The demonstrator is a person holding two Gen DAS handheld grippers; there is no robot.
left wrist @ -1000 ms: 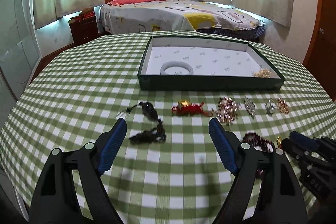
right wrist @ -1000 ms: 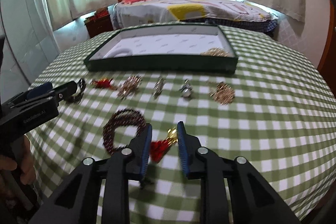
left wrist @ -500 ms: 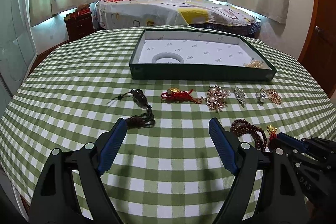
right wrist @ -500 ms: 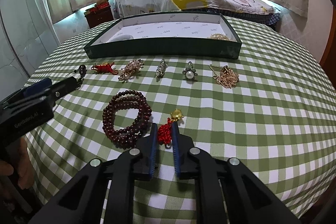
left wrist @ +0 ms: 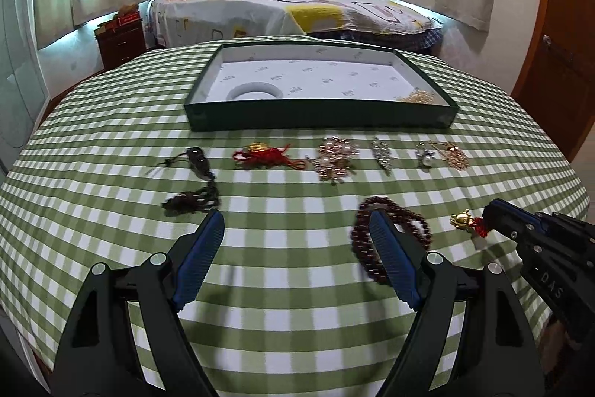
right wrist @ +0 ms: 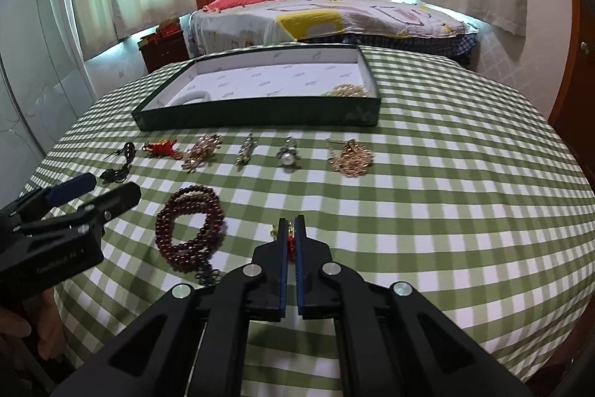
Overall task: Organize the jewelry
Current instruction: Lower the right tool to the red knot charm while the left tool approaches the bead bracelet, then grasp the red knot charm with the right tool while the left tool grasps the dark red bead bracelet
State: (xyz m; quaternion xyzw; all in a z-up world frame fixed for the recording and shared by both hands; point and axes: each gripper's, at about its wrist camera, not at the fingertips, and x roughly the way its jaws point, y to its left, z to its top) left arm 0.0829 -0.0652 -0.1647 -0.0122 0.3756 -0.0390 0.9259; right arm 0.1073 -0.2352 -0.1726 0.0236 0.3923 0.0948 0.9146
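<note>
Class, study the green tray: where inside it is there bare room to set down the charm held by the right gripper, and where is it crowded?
Inside the tray, the white floor between the white bangle at near left and the gold chain pile at near right is bare. The right gripper pinches the red-and-gold charm. The row of jewelry before the tray is crowded.

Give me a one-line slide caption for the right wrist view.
Right claw shut on the red-corded gold charm beside the dark red bead bracelet, green tray beyond.

The left tool [left wrist: 297,222] hangs wide apart, while the right tool [right wrist: 292,224] is pinched nearly closed.
</note>
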